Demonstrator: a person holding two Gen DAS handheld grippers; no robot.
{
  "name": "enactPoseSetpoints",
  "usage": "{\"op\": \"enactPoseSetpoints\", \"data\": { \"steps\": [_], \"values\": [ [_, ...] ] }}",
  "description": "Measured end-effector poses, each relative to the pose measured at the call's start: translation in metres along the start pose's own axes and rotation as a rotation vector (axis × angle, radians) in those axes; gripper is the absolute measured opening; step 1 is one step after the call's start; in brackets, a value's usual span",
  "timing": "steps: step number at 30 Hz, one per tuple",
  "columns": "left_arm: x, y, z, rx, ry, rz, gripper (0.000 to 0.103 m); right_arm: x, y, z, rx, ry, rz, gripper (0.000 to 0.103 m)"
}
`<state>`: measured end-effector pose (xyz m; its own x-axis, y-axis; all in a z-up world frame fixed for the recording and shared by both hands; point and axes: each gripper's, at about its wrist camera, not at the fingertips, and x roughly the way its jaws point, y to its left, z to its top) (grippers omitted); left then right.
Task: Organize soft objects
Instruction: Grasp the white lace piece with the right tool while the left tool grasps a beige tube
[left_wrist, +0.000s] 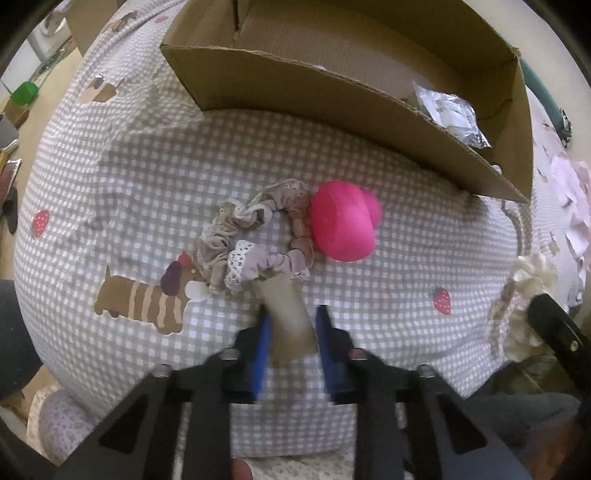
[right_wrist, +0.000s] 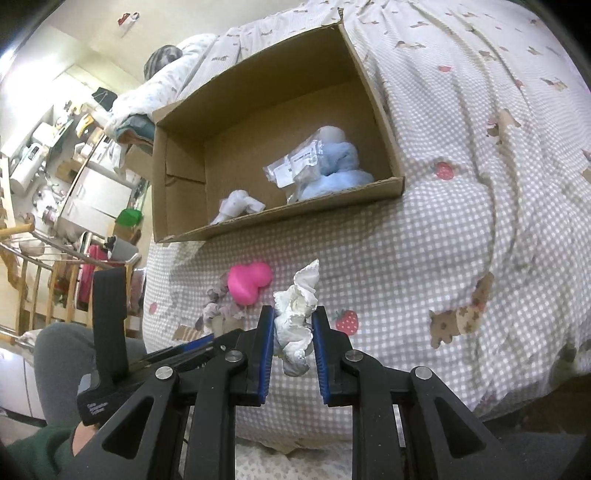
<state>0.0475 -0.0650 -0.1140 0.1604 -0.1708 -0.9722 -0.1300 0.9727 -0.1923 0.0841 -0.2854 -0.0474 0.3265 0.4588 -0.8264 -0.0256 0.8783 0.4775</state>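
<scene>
Scrunchies: one cream in right tongs; one beige on bed.

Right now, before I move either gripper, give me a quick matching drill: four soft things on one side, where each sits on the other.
Things:
1. white ruffled scrunchie
2. hot-pink heart-shaped cushion
3. fluffy light-blue plush
4. beige lace-trimmed scrunchie

Places:
A. inside the brown cardboard box
B. gripped by the right gripper
C. on the checked bedspread, its tan tag between the left gripper fingers
D. loose on the bedspread near the box

Pairs: 1-B, 2-D, 3-A, 4-C
</scene>
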Motion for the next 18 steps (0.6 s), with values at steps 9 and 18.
{"op": "enactPoseSetpoints", "data": {
  "steps": [9, 18],
  "values": [
    [-0.03, 0.014, -0.013, 0.012, -0.007, -0.073, 0.011, -0.006, 0.001, 0.001, 0.004, -0.006, 0.043, 0.022],
    [-0.075, 0.035, -0.017, 0.081, -0.081, -0.034, 0.011, -0.001, 0.009, 0.003, -0.006, -0.007, 0.027, 0.022]
  ]
}}
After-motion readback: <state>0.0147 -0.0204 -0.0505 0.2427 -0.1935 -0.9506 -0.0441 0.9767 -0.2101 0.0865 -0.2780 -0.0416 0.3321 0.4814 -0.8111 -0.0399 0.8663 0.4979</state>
